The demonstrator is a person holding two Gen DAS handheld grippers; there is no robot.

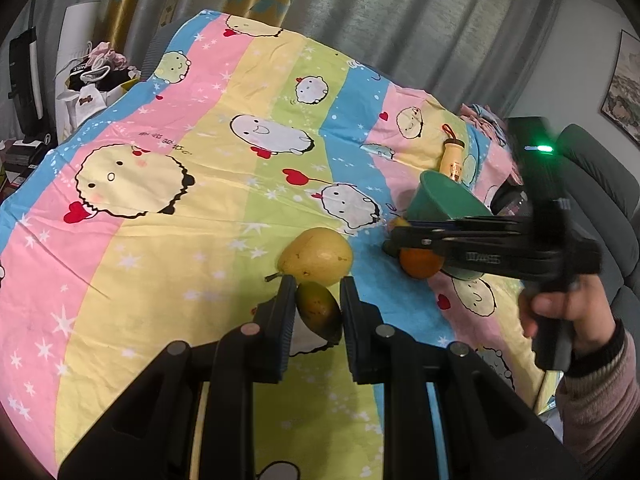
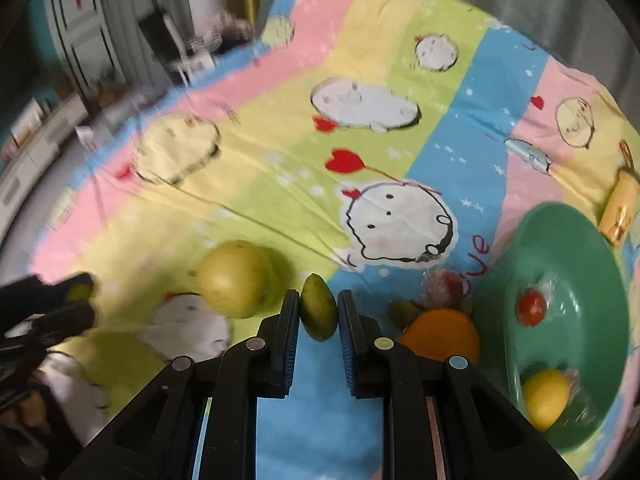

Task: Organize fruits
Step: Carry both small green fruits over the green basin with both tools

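Note:
My left gripper (image 1: 318,290) is shut on a small green and orange mango (image 1: 320,314), held just above the striped cartoon bedsheet (image 1: 168,264). A yellow pear (image 1: 316,256) lies right behind it. My right gripper (image 2: 318,296) is shut on a small green mango (image 2: 318,308). In the left wrist view the right gripper (image 1: 394,242) hovers over an orange (image 1: 420,268) beside the green bowl (image 1: 448,200). The bowl (image 2: 592,280) holds a red tomato (image 2: 532,308) and a yellow lemon (image 2: 546,398). The left gripper (image 2: 78,302) shows blurred at the left edge of the right wrist view.
An orange (image 2: 440,334), a reddish fruit (image 2: 442,288) and a small green fruit (image 2: 404,312) lie left of the bowl. A yellow bottle (image 1: 452,158) lies behind it. A grey sofa (image 1: 600,184) stands on the right and cluttered bags (image 1: 96,80) at the far left.

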